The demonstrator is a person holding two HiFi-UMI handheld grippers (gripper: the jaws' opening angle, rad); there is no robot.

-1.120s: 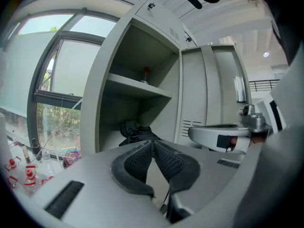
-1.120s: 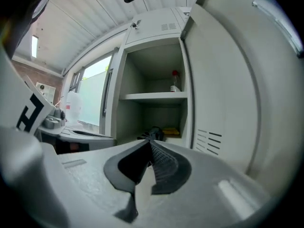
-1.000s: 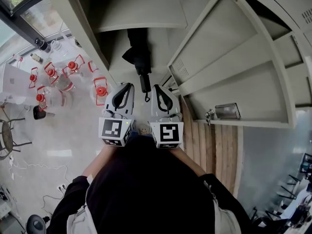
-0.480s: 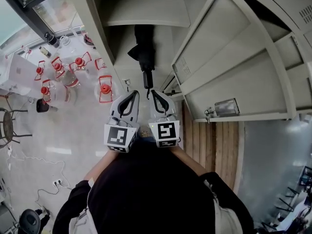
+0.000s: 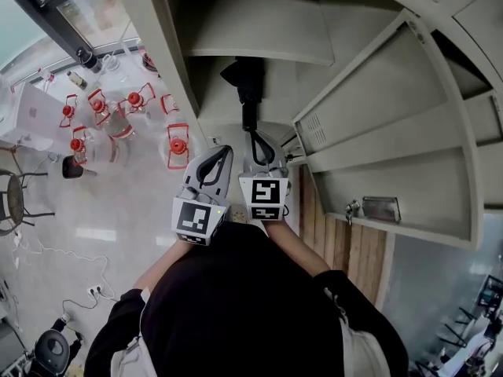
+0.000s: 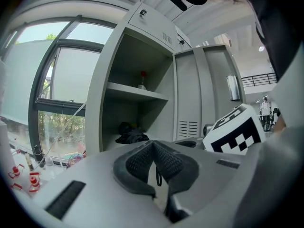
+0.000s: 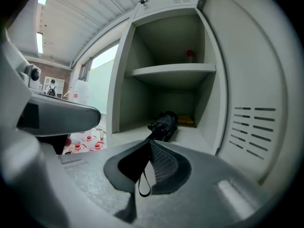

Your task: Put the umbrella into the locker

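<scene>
"Umbrella (image 5: pixel 248 81) first; where does it lie in the locker (image 5: pixel 161 45)?"

"On the locker's lower floor, under its shelf (image 5: pixel 251 26); the bunched end is deep inside and the handle points out towards the locker's open front."

"And the grippers?"

"Right gripper (image 5: pixel 253 136) is clamped tight on the handle, at the locker's front edge; left gripper (image 5: pixel 226 151) hangs just outside the locker, jaws together on nothing."

"What worries you?"

"The handle sits close to that front edge; let go there, I judge it could foul the locker's door (image 5: pixel 369 93), or the umbrella could slide out if the jaws drag it on leaving."

"How does it look?"

"Black and collapsed short; the cloth is loosely bunched, not wrapped tight, so folds might snag."
</scene>
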